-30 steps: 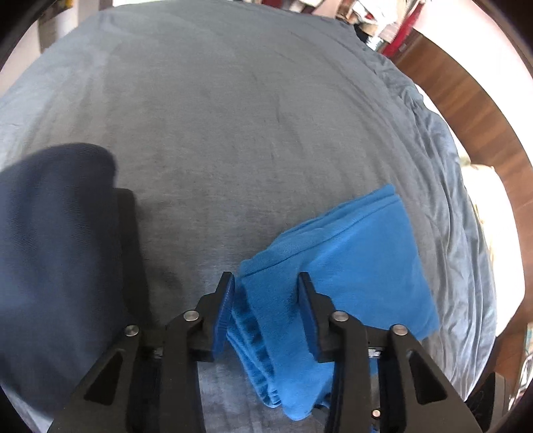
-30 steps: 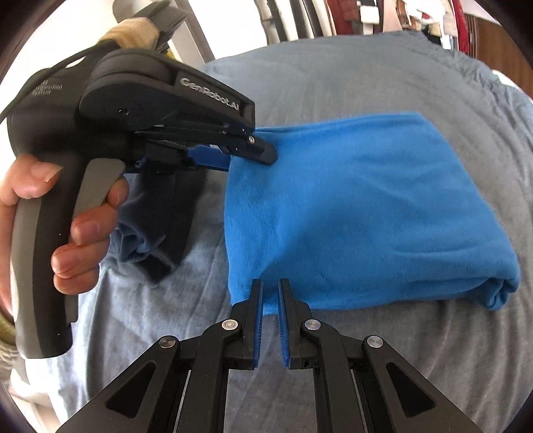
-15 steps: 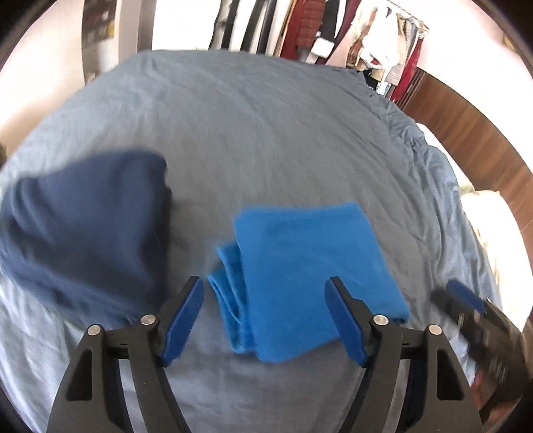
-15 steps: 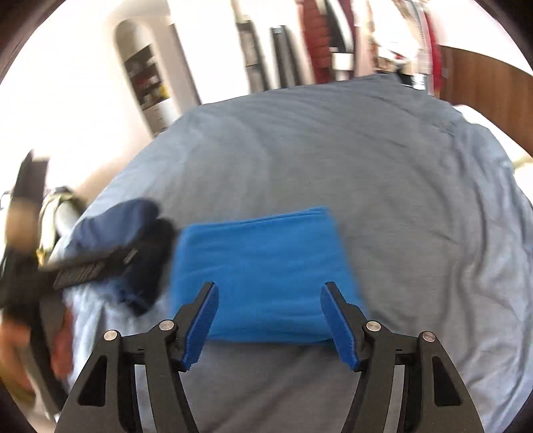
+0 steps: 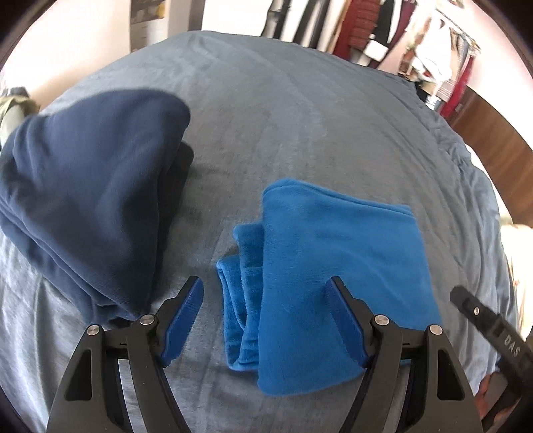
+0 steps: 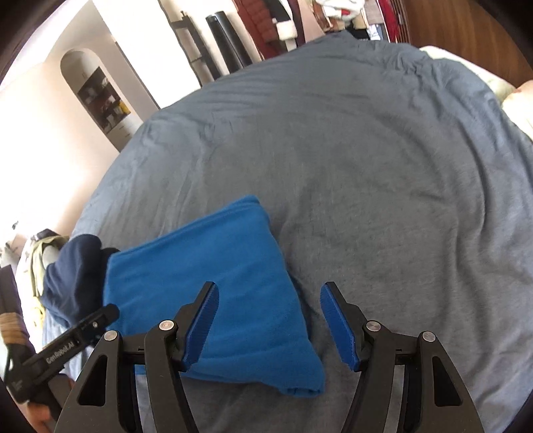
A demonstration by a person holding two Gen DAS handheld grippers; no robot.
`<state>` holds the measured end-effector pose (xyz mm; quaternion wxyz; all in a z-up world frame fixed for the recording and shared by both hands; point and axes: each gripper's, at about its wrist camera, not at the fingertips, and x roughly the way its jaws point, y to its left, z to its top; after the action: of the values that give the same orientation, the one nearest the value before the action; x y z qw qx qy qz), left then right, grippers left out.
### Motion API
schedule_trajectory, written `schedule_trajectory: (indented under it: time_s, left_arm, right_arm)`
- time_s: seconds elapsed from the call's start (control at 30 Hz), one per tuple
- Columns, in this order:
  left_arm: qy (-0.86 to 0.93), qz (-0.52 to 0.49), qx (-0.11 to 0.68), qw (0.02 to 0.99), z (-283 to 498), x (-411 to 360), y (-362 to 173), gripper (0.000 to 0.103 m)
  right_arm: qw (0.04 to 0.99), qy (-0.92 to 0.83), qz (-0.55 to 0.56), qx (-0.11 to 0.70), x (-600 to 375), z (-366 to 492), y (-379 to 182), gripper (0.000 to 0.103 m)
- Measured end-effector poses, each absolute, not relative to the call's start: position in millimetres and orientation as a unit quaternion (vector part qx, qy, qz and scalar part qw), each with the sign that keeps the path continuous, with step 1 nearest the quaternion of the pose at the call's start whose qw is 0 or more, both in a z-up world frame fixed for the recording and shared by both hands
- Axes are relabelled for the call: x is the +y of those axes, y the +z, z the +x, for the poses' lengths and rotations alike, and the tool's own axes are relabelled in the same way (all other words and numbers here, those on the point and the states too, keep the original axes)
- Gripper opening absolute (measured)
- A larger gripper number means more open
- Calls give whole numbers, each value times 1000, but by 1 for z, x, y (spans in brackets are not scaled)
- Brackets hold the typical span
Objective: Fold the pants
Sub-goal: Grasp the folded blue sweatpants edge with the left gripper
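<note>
The bright blue pants (image 5: 336, 266) lie folded into a compact rectangle on the grey bedspread (image 5: 283, 116). They also show in the right wrist view (image 6: 213, 293). My left gripper (image 5: 265, 319) is open and empty, held above the near edge of the folded pants. My right gripper (image 6: 268, 328) is open and empty, above the right end of the pants. Each gripper's body shows at the edge of the other's view, the right one (image 5: 489, 329) and the left one (image 6: 66, 349).
A dark navy garment (image 5: 83, 200) lies in a heap on the bed left of the blue pants, also in the right wrist view (image 6: 73, 276). A clothes rack (image 5: 399, 40) and wooden headboard (image 6: 466, 30) stand beyond the bed. A pillow (image 6: 513, 100) lies at right.
Both grippers let go of the blue pants, opened wide and pulled up and back. The folded pants now lie free on the bed.
</note>
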<state>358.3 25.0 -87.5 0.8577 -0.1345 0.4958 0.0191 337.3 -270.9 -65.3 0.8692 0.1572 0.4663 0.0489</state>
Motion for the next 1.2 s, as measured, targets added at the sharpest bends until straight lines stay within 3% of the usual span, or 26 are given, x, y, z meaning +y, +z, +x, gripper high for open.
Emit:
schedule_trajectory:
  time_s: [0.27, 0.5, 1.2]
  left_arm:
    - [42, -128, 516, 846, 365, 28, -113, 85]
    - [53, -127, 557, 819, 381, 27, -132, 86]
    - [-11, -226, 569, 791, 386, 56, -164, 84]
  right_arm:
    - [860, 38, 156, 484, -272, 331, -85, 65]
    - [848, 38, 166, 502, -271, 329, -97, 65]
    - [839, 42, 160, 518, -255, 330, -120, 64]
